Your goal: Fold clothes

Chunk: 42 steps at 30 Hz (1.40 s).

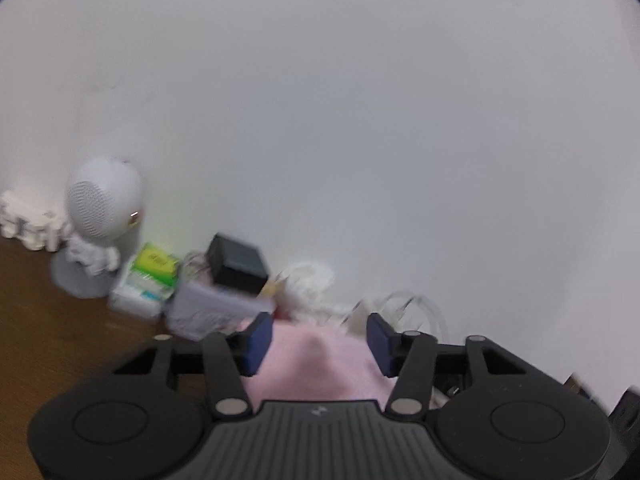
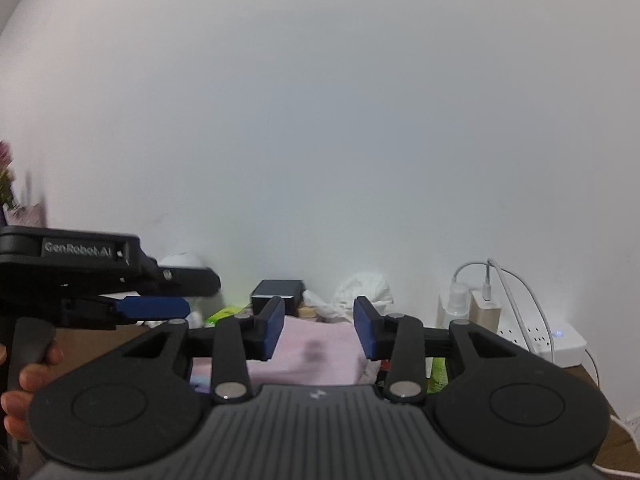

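Note:
A pink garment (image 1: 316,364) lies on the table below and just ahead of my left gripper (image 1: 318,342), whose blue-padded jaws stand wide apart with nothing between them. It also shows in the right wrist view (image 2: 316,354), below my right gripper (image 2: 319,332), which is open and empty too. Both grippers are held level, facing the white wall. My left gripper shows from the side in the right wrist view (image 2: 160,306), at the left, held by a hand.
Along the wall stand a white round speaker-like figure (image 1: 102,204), a green and white packet (image 1: 146,284), a grey box with a black block (image 1: 236,266) on it, and white cables (image 1: 384,308). A white power strip (image 2: 556,340) with chargers and a spray bottle (image 2: 456,304) stands right.

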Available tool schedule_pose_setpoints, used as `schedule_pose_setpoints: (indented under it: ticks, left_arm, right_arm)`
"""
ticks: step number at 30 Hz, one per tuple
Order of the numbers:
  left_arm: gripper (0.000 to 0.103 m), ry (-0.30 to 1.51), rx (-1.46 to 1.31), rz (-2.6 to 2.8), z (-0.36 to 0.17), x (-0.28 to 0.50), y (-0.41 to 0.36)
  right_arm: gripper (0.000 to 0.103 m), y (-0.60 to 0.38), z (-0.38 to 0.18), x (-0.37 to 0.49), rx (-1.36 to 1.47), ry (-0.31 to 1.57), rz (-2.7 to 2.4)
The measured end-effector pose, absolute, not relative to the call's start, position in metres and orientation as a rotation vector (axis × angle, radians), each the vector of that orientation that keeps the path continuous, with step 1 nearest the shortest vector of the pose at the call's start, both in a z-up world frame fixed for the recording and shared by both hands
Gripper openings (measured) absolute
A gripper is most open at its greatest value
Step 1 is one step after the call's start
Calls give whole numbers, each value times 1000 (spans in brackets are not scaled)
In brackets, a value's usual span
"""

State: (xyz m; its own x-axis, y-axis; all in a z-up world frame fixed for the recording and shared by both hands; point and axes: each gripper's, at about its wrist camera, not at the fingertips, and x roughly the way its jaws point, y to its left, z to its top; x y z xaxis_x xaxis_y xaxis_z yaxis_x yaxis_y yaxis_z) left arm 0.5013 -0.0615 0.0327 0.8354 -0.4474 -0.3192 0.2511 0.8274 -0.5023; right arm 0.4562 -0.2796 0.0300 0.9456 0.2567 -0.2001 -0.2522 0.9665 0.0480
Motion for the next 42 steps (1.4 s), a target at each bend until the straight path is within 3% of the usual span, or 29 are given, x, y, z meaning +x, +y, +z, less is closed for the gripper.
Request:
schedule_pose_setpoints:
  ticks: [1, 2, 12, 14, 16, 17, 18, 21, 28, 42]
  left_arm:
    - [22, 458, -442, -381, 30, 501, -63]
    - [19, 475, -425, -380, 26, 502, -65]
    - [19, 505, -409, -395, 3, 500, -71]
    - [35, 498, -406, -380, 13, 493, -68]
    - [79, 488, -399, -363, 23, 485, -64]
    - [84, 464, -380, -348, 30, 475, -62]
    - [89, 442, -359, -336, 38, 465, -60]
    - [101, 410, -275, -297, 54, 437, -54]
    - [103, 422, -134, -179, 58, 392, -52]
    - [103, 483, -113, -104, 36, 323, -41]
  right_arm:
    - [38, -276, 28, 455, -2, 219, 267]
    - [37, -273, 24, 455, -24, 232, 266]
    - [36, -264, 2, 460, -73, 299, 245]
    - [37, -264, 5, 457, -54, 291, 254]
    - [55, -266, 17, 443, -24, 255, 260]
    - [80, -269, 25, 434, -11, 234, 262]
    - [97, -272, 31, 424, -7, 215, 262]
    - [103, -272, 44, 398, -41, 193, 264]
    - [103, -271, 42, 369, -35, 327, 265]
    - [103, -266, 29, 319, 27, 468, 233]
